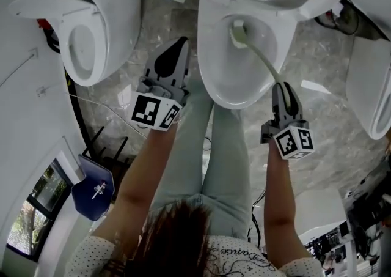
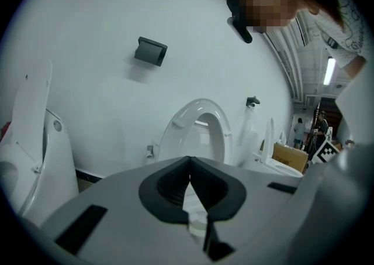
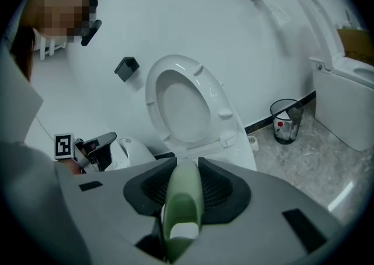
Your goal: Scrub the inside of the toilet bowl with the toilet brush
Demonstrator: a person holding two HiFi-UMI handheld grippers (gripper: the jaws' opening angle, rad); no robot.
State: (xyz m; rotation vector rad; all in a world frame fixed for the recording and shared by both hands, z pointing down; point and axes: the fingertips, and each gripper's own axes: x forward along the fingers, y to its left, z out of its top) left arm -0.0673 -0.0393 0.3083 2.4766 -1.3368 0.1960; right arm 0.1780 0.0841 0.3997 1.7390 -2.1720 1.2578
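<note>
Left gripper (image 1: 178, 49), centre-left of frame, jaws pressed together on nothing, just beside the toilet bowl (image 1: 208, 80) rim. Toilet brush (image 1: 239, 34) head sits inside the bowl, upper centre, probably touching the inner wall. Right gripper (image 1: 285, 91), right of centre, clamps the brush's green handle (image 3: 182, 205).

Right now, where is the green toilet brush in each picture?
Head view: toilet brush upper middle, head in the bowl, handle in the right tool.
Left gripper view: not in it.
Right gripper view: bottom centre, handle between the jaws.
Shared landmark: the raised toilet seat, in all three.
</note>
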